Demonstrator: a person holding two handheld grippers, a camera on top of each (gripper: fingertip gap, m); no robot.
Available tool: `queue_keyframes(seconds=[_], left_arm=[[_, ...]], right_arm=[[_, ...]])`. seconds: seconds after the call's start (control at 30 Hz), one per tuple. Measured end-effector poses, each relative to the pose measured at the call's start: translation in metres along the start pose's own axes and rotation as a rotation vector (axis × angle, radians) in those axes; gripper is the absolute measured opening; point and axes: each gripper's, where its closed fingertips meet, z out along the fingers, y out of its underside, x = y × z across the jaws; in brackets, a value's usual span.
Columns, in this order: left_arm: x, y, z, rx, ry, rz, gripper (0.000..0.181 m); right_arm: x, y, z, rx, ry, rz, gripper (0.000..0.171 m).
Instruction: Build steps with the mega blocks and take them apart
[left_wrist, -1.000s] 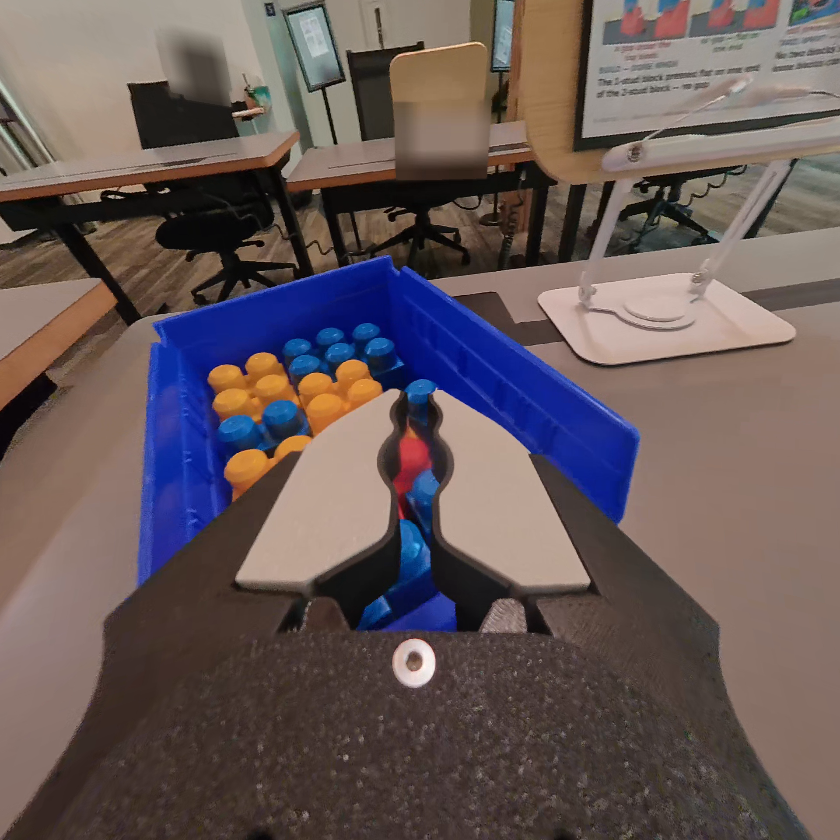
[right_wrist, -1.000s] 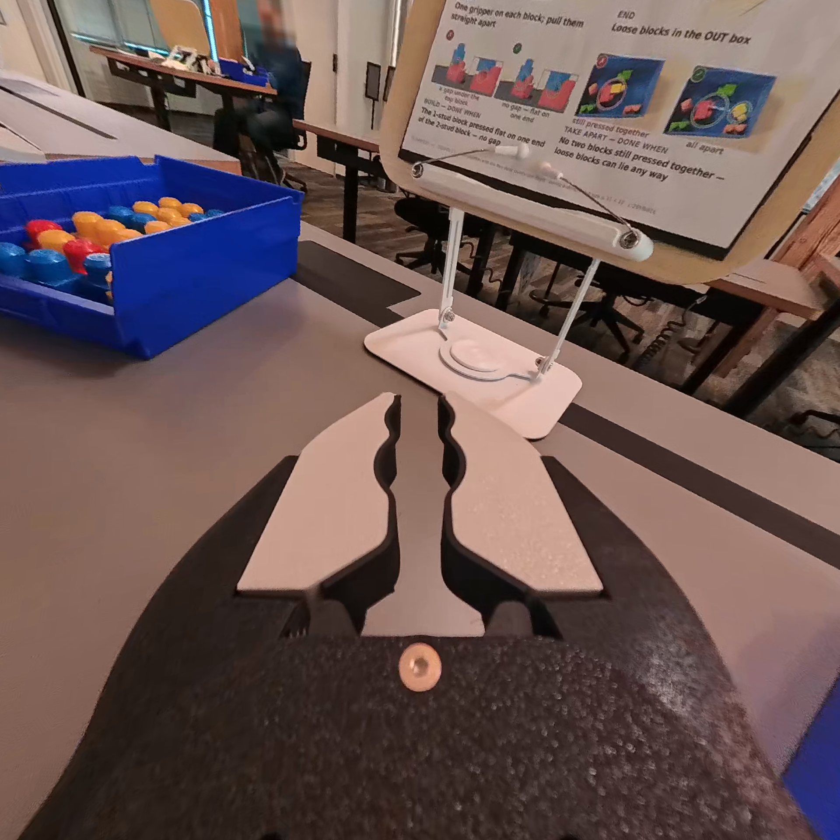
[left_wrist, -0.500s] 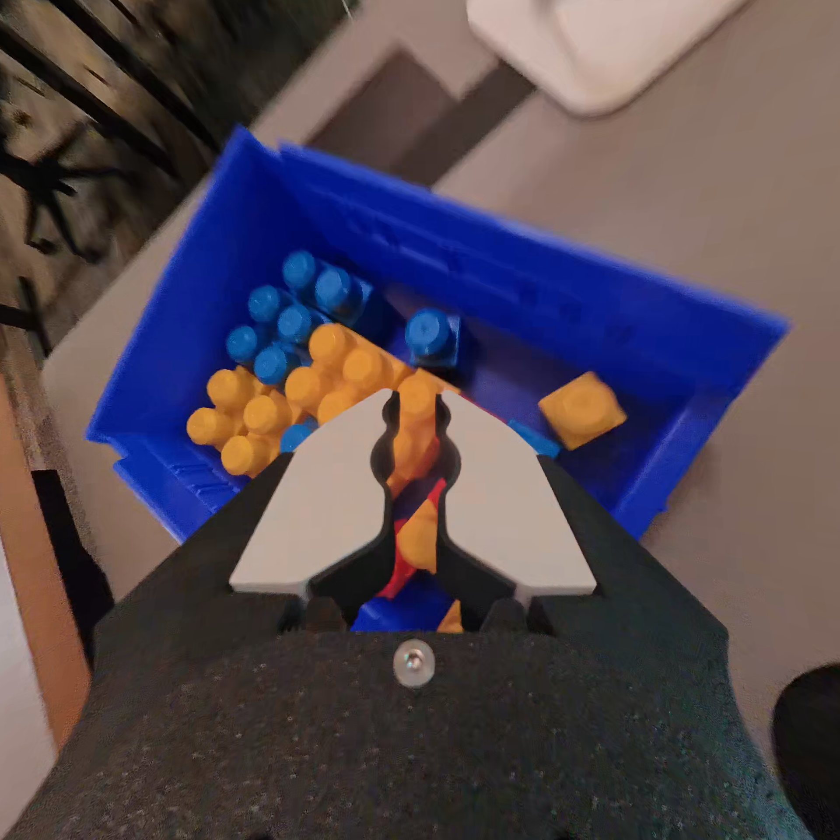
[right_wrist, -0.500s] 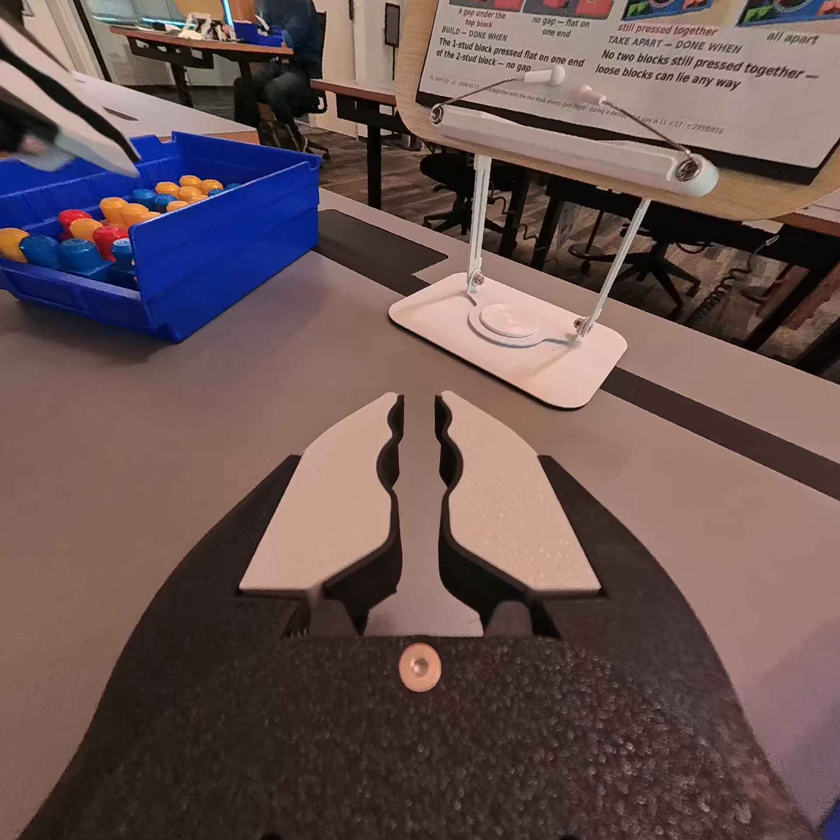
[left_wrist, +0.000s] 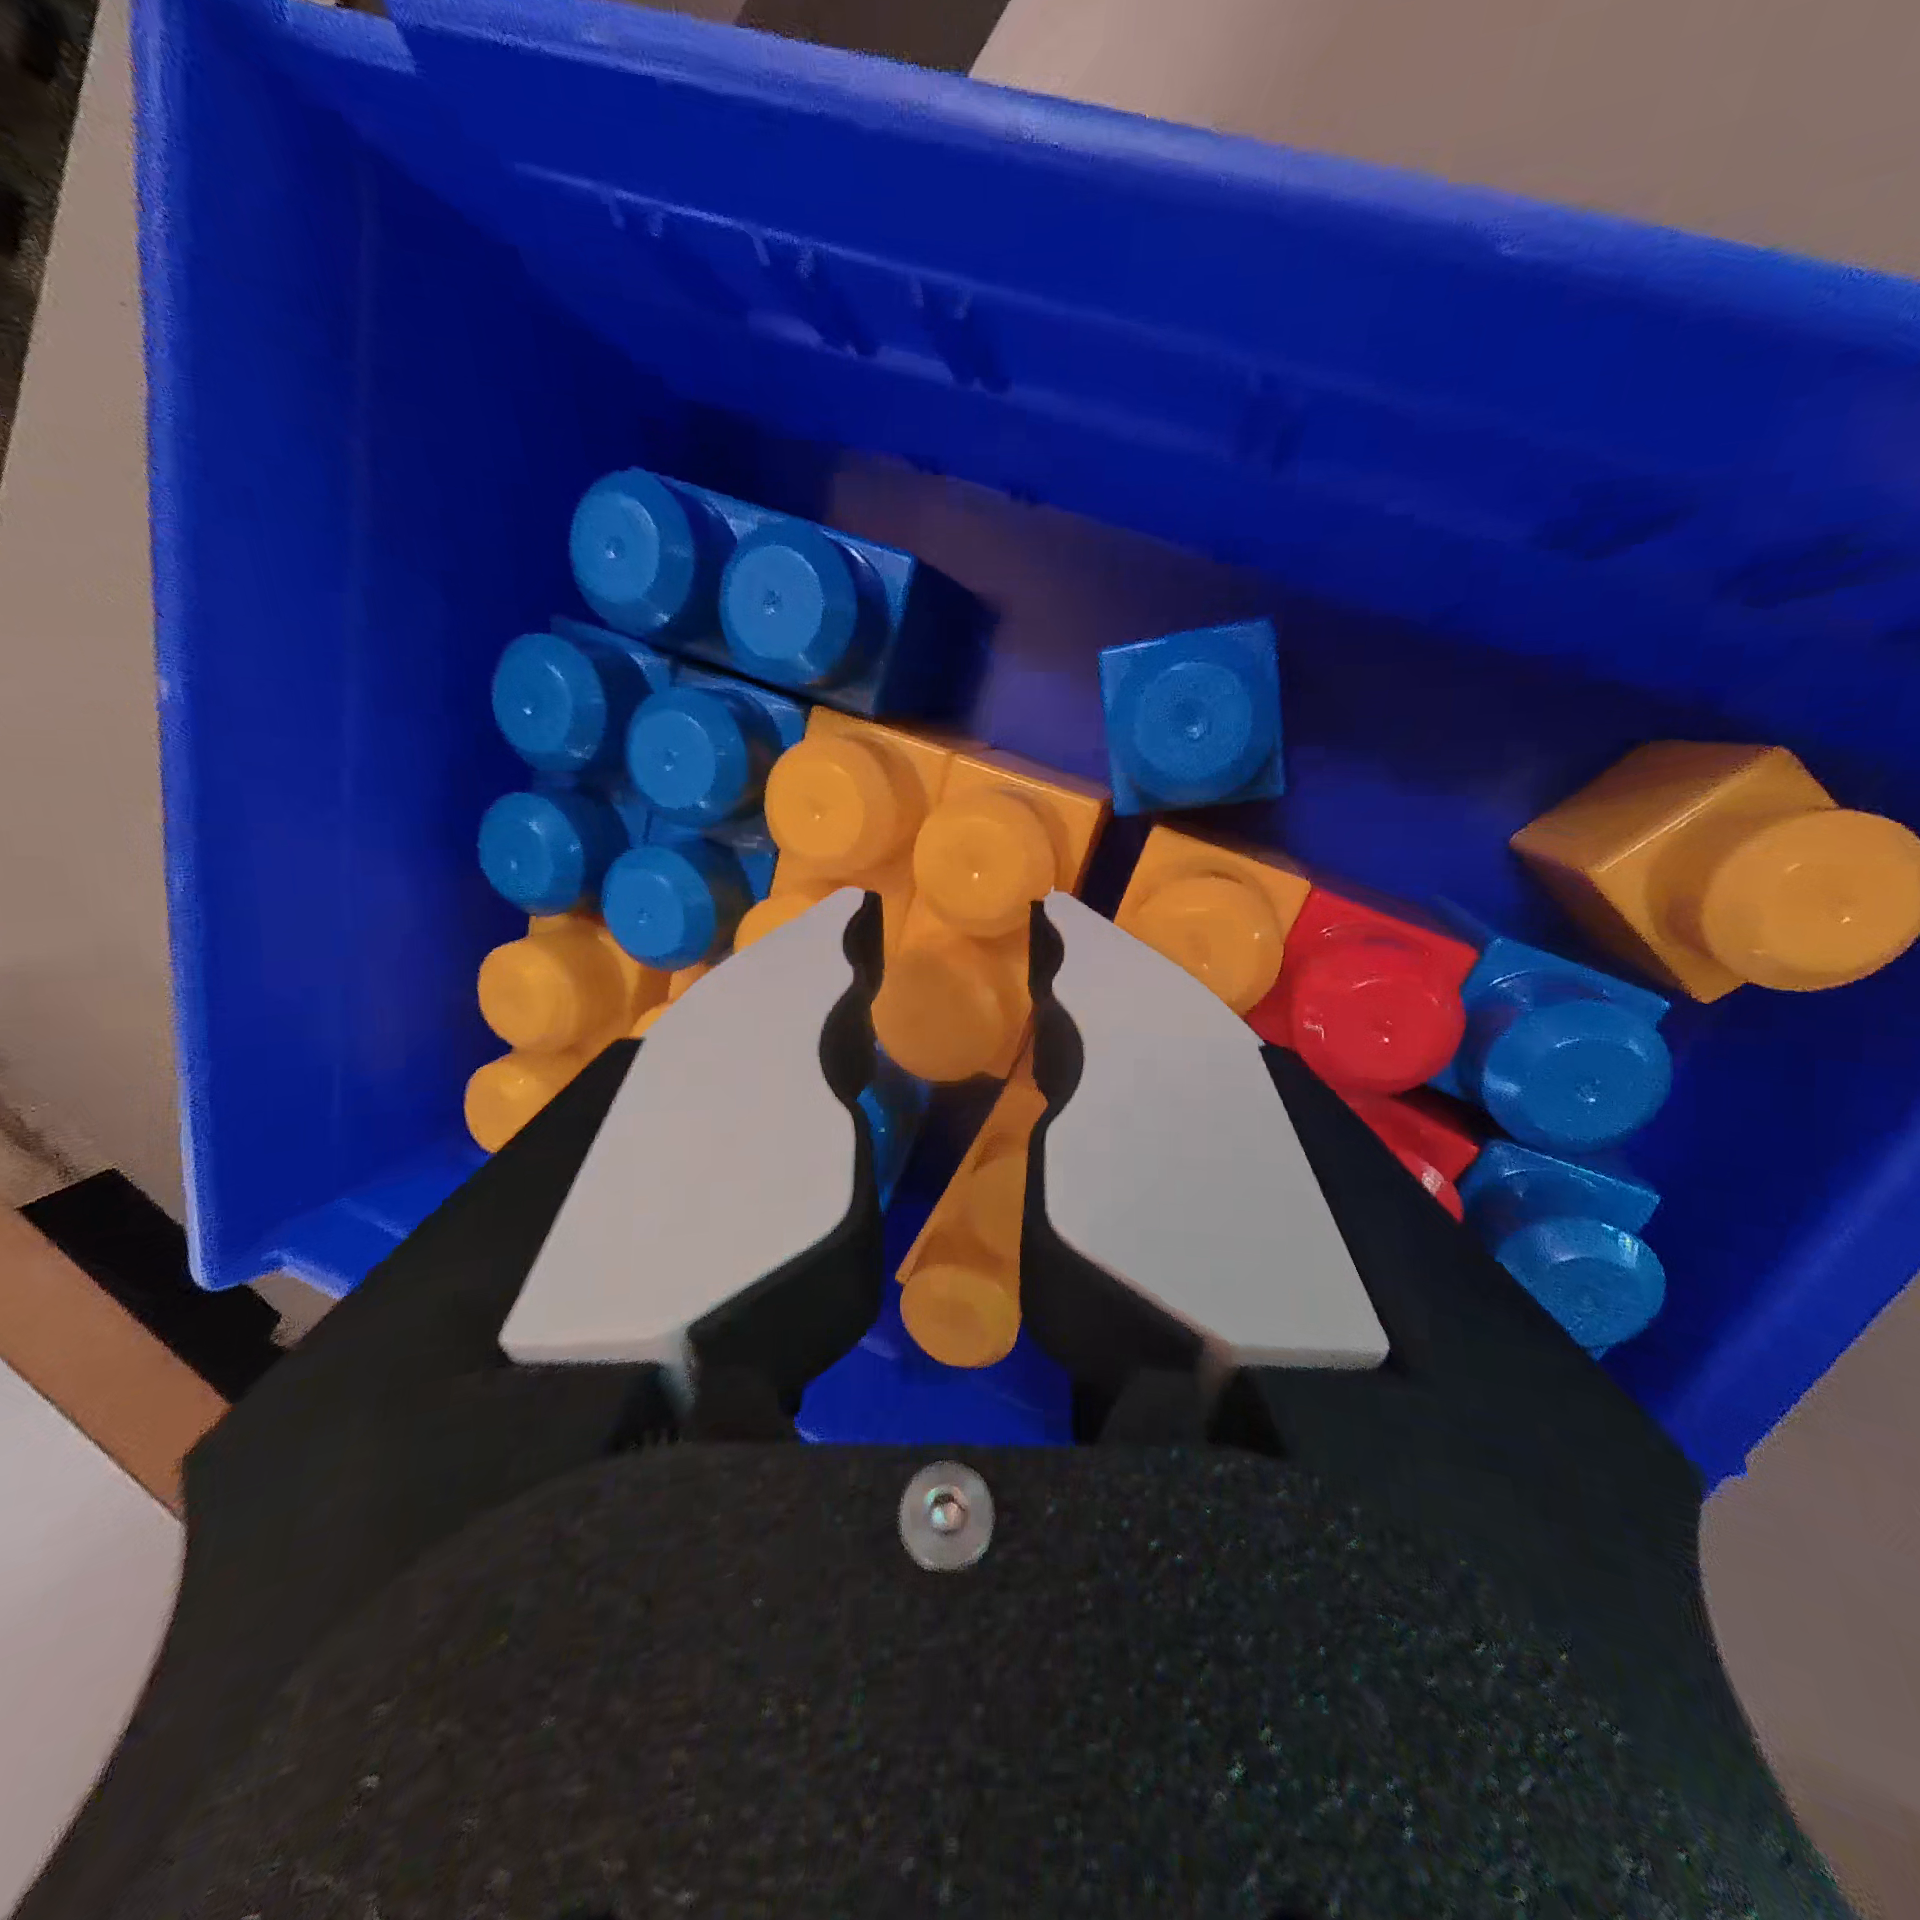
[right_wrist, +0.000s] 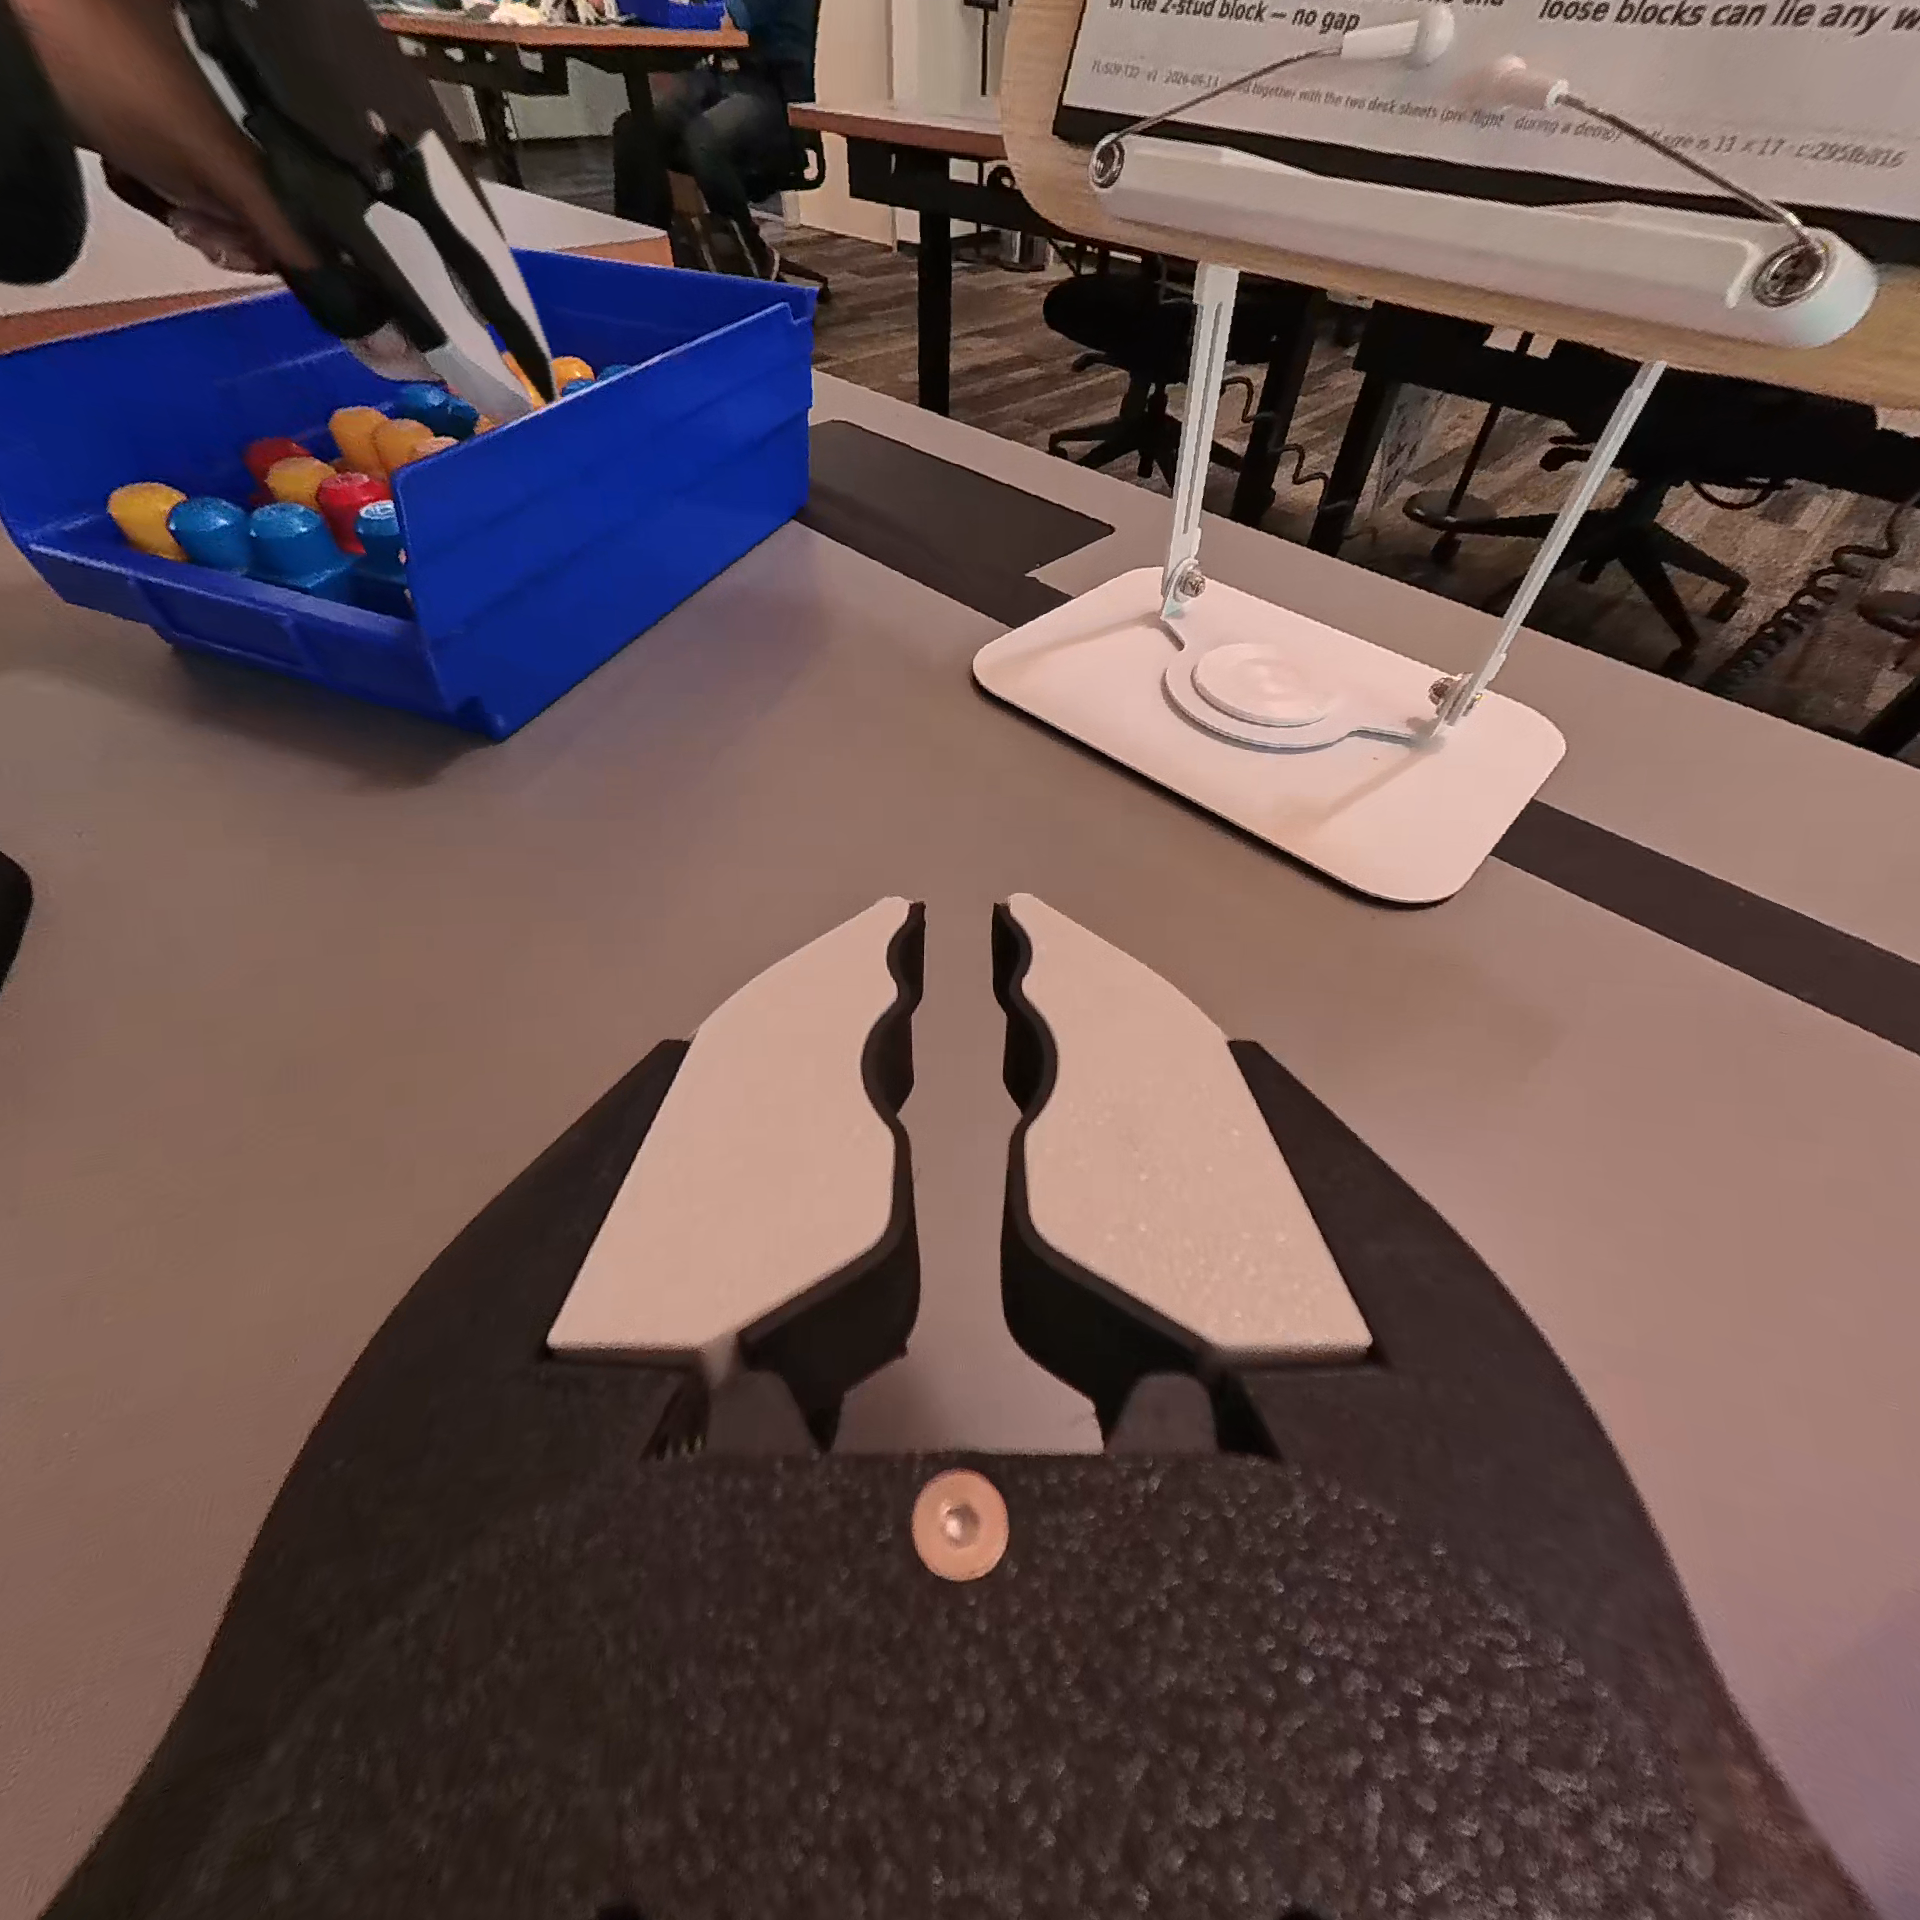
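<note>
In the left wrist view, the left gripper (left_wrist: 951, 914) now points steeply down into the blue bin (left_wrist: 312, 520), where a second ago it looked level across the bin's rim at the room beyond. Its jaws stand at a narrow gap with nothing clamped; the tips straddle an orange two-stud block (left_wrist: 935, 831) in the middle of the pile, though contact cannot be told from this blurred picture. Close under the jaws another orange block (left_wrist: 971, 1236) lies tipped on its side. Farther in are a cluster of blue blocks (left_wrist: 644, 727) on the left, a single blue one-stud block (left_wrist: 1193, 719) standing apart behind, a red block (left_wrist: 1366, 997) to the right, and a lone orange one-stud block (left_wrist: 1756, 883) tipped over near the right wall.

The right gripper (right_wrist: 956, 914) hovers low over the bare grey table (right_wrist: 416, 935), jaws narrowly apart and empty, much as it was a second ago. Beyond it the white stand base (right_wrist: 1268, 727) carries an instruction board, and off to the left the other gripper reaches down among the mega blocks.

The dive into the bin suggests the build is only beginning: no block has left the bin yet, and a first pick of the orange block looks imminent. Neighbours are packed tight beside it, so closing there may catch or drag one of them along.
</note>
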Motion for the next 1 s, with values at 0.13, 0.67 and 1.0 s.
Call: queue_keyframes(seconds=[0.13, 0.67, 1.0], left_arm=[[0.001, -0.001, 0.001, -0.030, 0.054, 0.002, 0.028], [0.012, -0.007, 0.016, -0.024, 0.095, 0.010, 0.029], [0.014, -0.021, -0.029, 0.116, 0.034, 0.060, 0.029]], right_arm=[[0.000, 0.001, 0.000, -0.007, -0.007, 0.013, 0.012], [-0.001, 0.004, 0.001, -0.020, -0.017, 0.020, 0.012], [-0.004, 0.004, 0.001, -0.019, -0.027, 0.025, 0.012]])
